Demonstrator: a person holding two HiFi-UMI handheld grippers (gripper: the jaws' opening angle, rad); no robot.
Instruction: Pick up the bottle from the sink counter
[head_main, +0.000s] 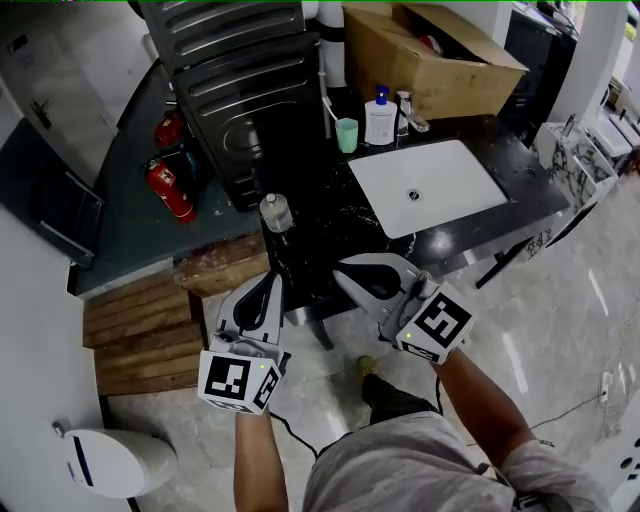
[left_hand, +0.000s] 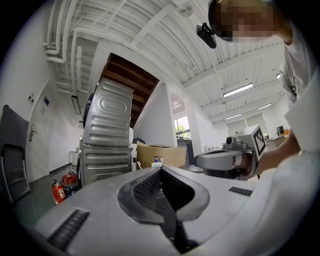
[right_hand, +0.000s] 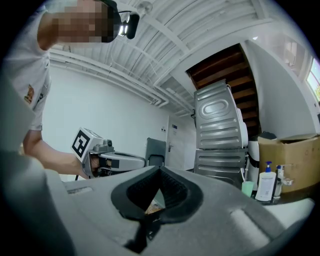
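We find both claws held at the near edge of the black marbled worktop (head_main: 320, 228), and we see no contact with anything. The left claw (head_main: 272, 284) has its jaws pressed together and empty. Its tip points at the clear plastic bottle with a pale cap (head_main: 276, 213), which stands upright at the near left corner of the worktop, well apart from the white rectangular basin (head_main: 445, 170). We judge this to be the task's bottle, since it stands nearest to that claw and in line with it; the jaws must part before any grasp. The right claw (head_main: 346, 268) likewise has its jaws together on nothing and hangs beside the left one, seemingly in reserve. At the back of the worktop, by the chrome tap (head_main: 408, 112), stand a white pump bottle with a blue head (head_main: 379, 120) and a green plastic cup (head_main: 347, 134), apparently placed for use at the basin. Count: two bottles, one cup, one tap, one basin, two claws, two red fire extinguishers (head_main: 170, 190) on the floor at left, and one open cardboard box (head_main: 430, 55) behind.
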